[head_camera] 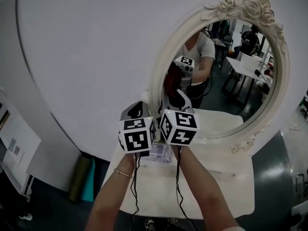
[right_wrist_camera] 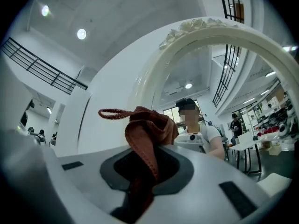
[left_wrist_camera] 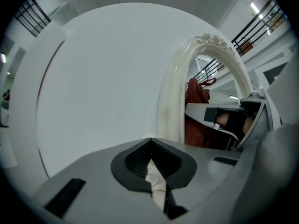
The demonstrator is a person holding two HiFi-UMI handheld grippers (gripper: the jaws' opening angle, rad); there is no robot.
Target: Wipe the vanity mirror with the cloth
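In the head view you cannot read either pair of jaws. The grippers' own bodies cover them, and they also half hide a small clear plastic box [head_camera: 161,152] on the white tabletop [head_camera: 226,177]. Only the gripper views settle the matter.

Your right gripper [right_wrist_camera: 148,154] has its jaws pinched on the rust-brown cloth with a stitched edge [right_wrist_camera: 150,127]. The cloth bunches above the pads, a thin loop sticks out to one side, and its lower part drops out of sight between the jaws.

Your left gripper [left_wrist_camera: 150,143] has its jaws pressed together, with a pale crumpled scrap [left_wrist_camera: 156,181] nipped in the seam. What that scrap is cannot be made out.

You hold the cloth up at the left edge of the oval vanity mirror with a cream, rose-carved frame [head_camera: 245,6]. No view shows whether the cloth touches the glass.

- **Head view:** the cloth overlaps the frame's left side.
- **Left gripper view:** the mirror is seen almost edge-on, so little glass shows. The cloth sits just past the frame's inner side, close to the right gripper.
- **Right gripper view:** only this view looks into the glass, where a person in a white top is reflected. The frame's lower part is cut off behind the gripper body.
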